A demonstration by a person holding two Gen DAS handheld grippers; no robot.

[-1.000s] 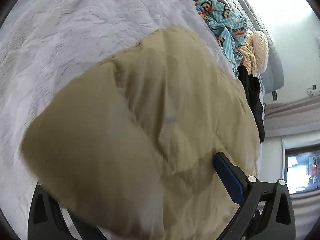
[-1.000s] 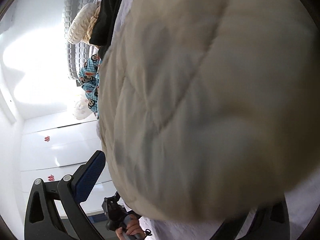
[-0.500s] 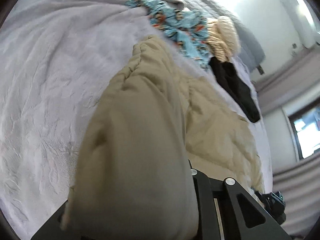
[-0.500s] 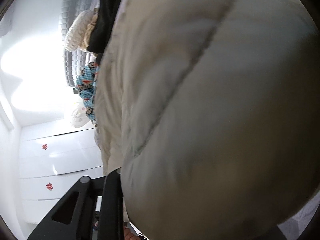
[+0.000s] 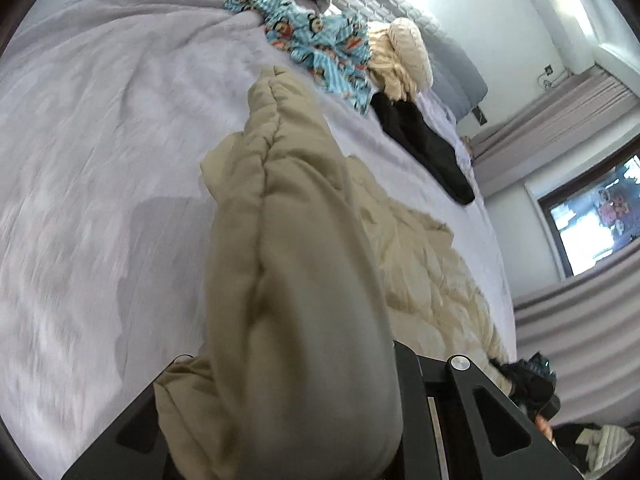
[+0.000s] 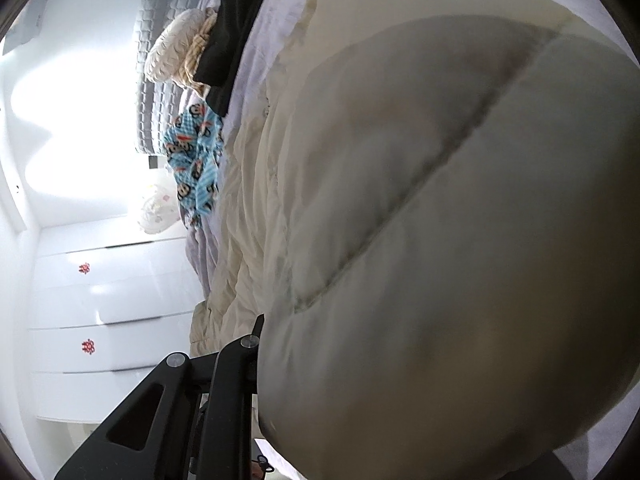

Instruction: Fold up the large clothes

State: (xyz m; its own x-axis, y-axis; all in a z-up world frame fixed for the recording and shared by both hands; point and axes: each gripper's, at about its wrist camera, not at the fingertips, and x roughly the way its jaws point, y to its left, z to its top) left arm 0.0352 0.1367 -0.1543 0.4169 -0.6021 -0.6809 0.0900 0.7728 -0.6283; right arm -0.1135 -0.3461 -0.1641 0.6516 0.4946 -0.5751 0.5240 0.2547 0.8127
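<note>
A beige quilted puffer jacket (image 5: 296, 240) lies on the grey bed cover (image 5: 100, 140). My left gripper (image 5: 280, 392) is shut on a thick fold of it, and that fold hangs raised above the bed and hides the pads. In the right wrist view the jacket (image 6: 440, 200) bulges close to the lens. My right gripper (image 6: 380, 380) is shut on another bunched part of it; only its left finger (image 6: 236, 364) shows. The rest of the jacket lies crumpled on the bed between both grippers.
At the head of the bed lie a blue cartoon-print garment (image 5: 320, 48), a cream knitted piece (image 5: 404, 48) and a black garment (image 5: 424, 148). White wardrobe doors (image 6: 100, 300) stand to one side. A window (image 5: 592, 216) and curtains are on the other.
Both grippers went from open to shut on the jacket. They have lifted their folds off the bed, and the left one has rolled, so more of the bed shows.
</note>
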